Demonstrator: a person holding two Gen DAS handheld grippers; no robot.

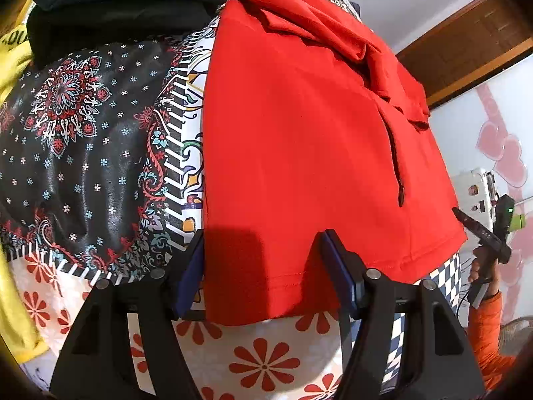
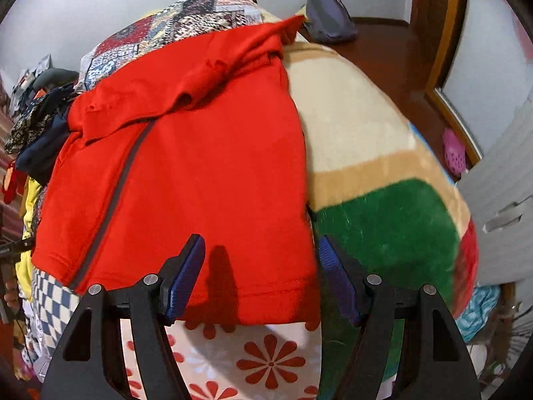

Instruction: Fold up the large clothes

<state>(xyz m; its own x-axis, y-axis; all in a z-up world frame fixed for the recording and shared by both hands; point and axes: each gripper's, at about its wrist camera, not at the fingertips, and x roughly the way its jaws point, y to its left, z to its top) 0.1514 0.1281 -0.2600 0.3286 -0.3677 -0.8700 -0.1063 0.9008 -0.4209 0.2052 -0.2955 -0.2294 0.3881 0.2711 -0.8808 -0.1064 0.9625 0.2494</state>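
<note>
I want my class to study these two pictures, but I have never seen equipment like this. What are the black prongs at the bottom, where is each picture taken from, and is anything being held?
The prongs belong to two hand-held grippers; a person carries one in each hand. Each picture comes from a camera on a gripper, looking along its fingers. One shows the left gripper, the other the right gripper. Both stand open over the near hem of a red garment, partly folded on a flower-patterned bedcover. Neither holds anything yet. A green and beige blanket lies beside the garment.
</note>
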